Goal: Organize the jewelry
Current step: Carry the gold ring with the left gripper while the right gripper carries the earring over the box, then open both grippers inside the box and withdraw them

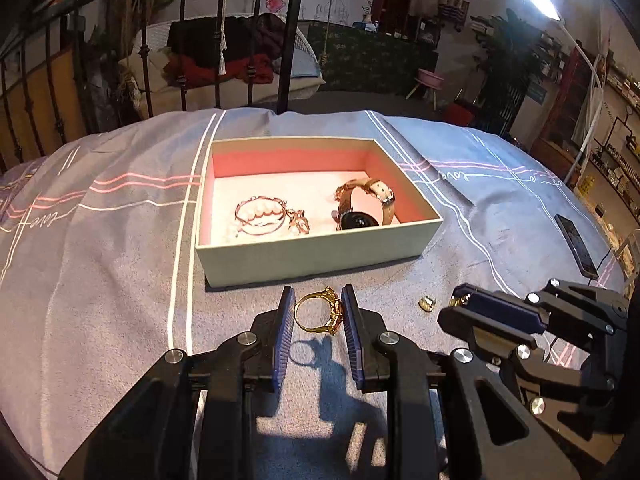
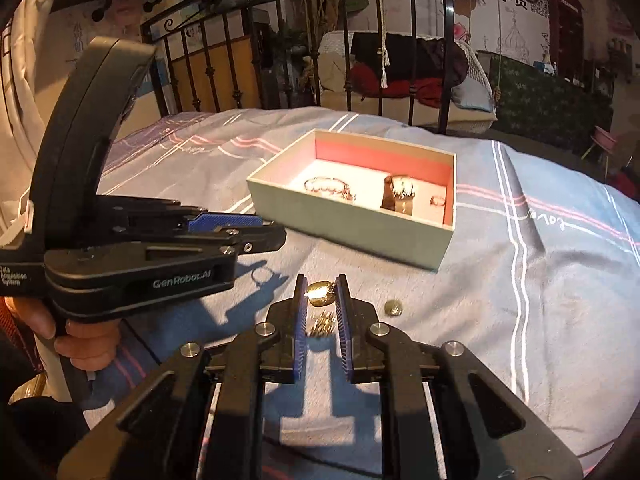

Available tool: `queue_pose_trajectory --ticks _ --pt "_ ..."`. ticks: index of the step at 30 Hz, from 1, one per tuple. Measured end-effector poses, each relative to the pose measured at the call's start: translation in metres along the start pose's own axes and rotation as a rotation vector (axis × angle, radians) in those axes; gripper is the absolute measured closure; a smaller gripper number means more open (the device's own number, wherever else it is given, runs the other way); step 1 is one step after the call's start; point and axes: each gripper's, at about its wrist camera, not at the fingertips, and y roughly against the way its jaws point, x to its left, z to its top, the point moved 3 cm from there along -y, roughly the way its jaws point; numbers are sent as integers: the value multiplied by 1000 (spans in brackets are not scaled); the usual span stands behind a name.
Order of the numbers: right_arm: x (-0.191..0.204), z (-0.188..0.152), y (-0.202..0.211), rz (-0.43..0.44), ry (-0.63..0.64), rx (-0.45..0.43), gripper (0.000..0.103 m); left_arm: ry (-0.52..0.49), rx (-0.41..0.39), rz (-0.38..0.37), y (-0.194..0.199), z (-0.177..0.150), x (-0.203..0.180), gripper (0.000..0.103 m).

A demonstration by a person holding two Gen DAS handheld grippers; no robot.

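An open box (image 1: 312,256) with a pink inside sits on the bedspread; it holds a pearl bracelet (image 1: 260,216), a small charm (image 1: 300,222) and a watch (image 1: 362,208). The box also shows in the right wrist view (image 2: 352,224). My left gripper (image 1: 318,312) is shut on a gold ring (image 1: 318,312), held just above the bedspread in front of the box. My right gripper (image 2: 321,294) is shut on a gold earring (image 2: 320,294); it also shows at the right of the left wrist view (image 1: 460,300). A second small gold earring (image 1: 427,303) lies loose on the cloth (image 2: 393,307).
A black phone (image 1: 576,246) lies on the bedspread at the far right. A black iron bed rail (image 1: 288,40) stands behind the box. The person's hand (image 2: 80,332) holds the left gripper's handle at the left of the right wrist view.
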Motion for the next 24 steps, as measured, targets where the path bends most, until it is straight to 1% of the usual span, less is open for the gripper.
queue_pose_trajectory --ticks 3,7,10,12,18,24 --pt "-9 21 -5 -20 3 -35 88 -6 -21 18 2 17 1 80" --pt "-22 42 -20 -34 -20 -56 88 -24 -43 65 -2 42 3 80" --pt "-30 55 -35 -53 -29 -59 88 -12 -38 81 -9 57 8 80" --pt "-35 62 -43 -68 -34 -60 88 -5 -32 77 -13 64 11 80" --pt "-34 72 -59 -76 -31 -62 88 7 -5 81 -29 70 16 80" --pt "-38 73 -76 -83 -24 -27 88 58 27 70 -43 69 27 80"
